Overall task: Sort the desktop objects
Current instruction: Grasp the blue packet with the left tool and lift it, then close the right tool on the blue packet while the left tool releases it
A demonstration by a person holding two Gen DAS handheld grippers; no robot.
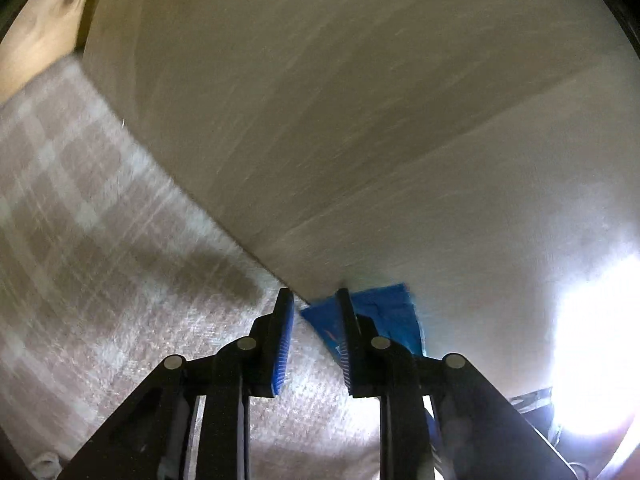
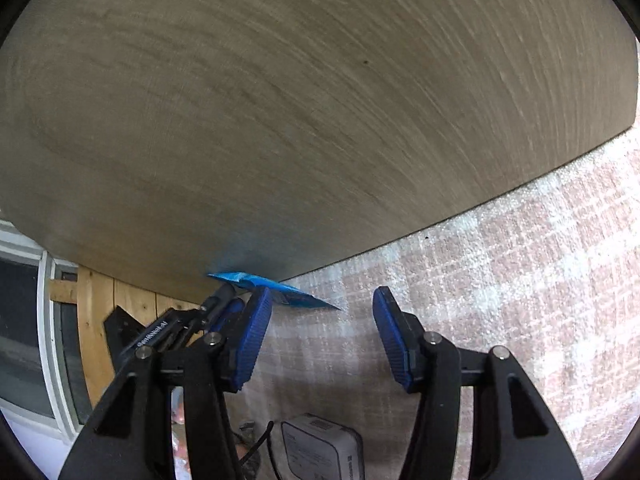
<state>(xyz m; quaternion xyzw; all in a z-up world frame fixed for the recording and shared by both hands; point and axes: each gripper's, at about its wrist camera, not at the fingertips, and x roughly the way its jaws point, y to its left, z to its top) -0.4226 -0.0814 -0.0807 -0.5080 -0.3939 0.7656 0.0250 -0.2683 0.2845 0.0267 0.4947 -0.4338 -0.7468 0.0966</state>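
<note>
Left wrist view: the left gripper (image 1: 314,296) has its fingers drawn almost together, leaving only a slim gap through which the checked rug (image 1: 100,240) shows. A blue packet (image 1: 384,312) sits at the fingertips, at the edge of the grey wood-grain table (image 1: 360,120). One corner of it appears in the gap and the rest spreads behind and to the right of the right-hand finger. Whether the pads actually pinch the packet cannot be told. There is a patch of white and red print on the packet, too blurred to read.

Right wrist view: the right gripper (image 2: 323,292) is released, its blue pads spread wide with only rug between them. The packet is seen nearly edge-on. Its long axis runs from the table edge at upper left out over the rug, with the sharp tip pointing lower right. It is just beside this gripper's left pad and is not gripped by it. The left gripper enters from the left, its tips at the packet's table end. White lettering on its black arm is illegible. A white box (image 2: 320,448) on the rug carries a printed label, too small to read.
</note>
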